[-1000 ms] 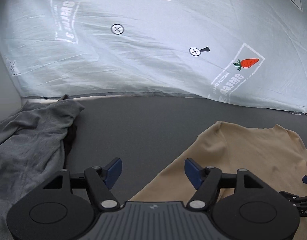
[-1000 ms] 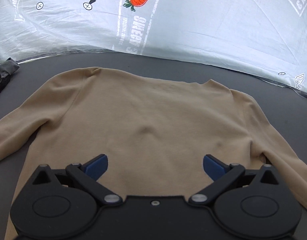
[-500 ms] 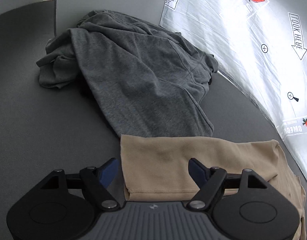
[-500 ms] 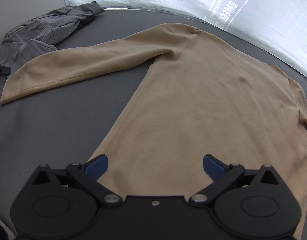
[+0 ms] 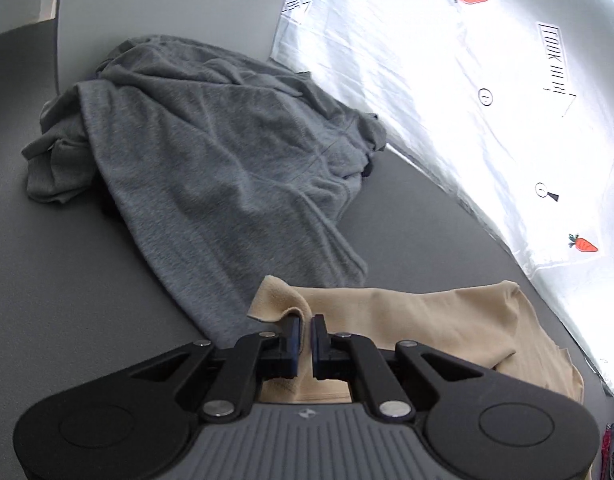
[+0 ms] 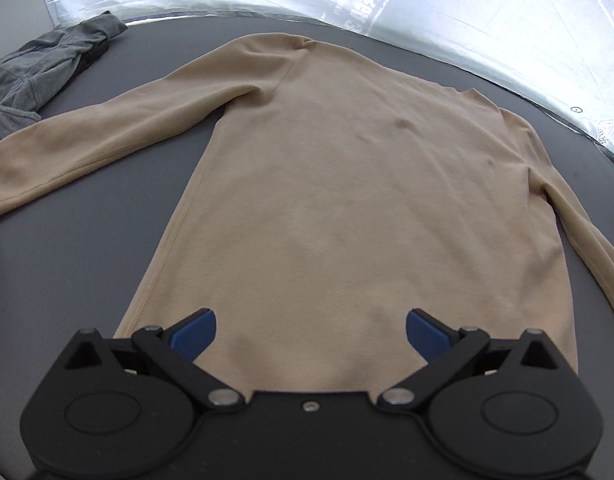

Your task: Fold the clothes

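A tan long-sleeved shirt lies flat on the dark grey table, neck toward the far side, both sleeves spread out. In the left wrist view my left gripper is shut on the cuff end of the tan sleeve, and the fabric bunches up between the blue pads. My right gripper hangs open above the shirt's lower hem, with nothing between its fingers. The left sleeve stretches out toward the left edge of the right wrist view.
A crumpled grey garment lies on the table just beyond the tan cuff; the same grey garment shows at far left. A white printed sheet with carrot marks borders the table's far side.
My left gripper swung from the table's middle to the sleeve's cuff and shut on it. My right gripper drew back toward the shirt's hem and stayed open.
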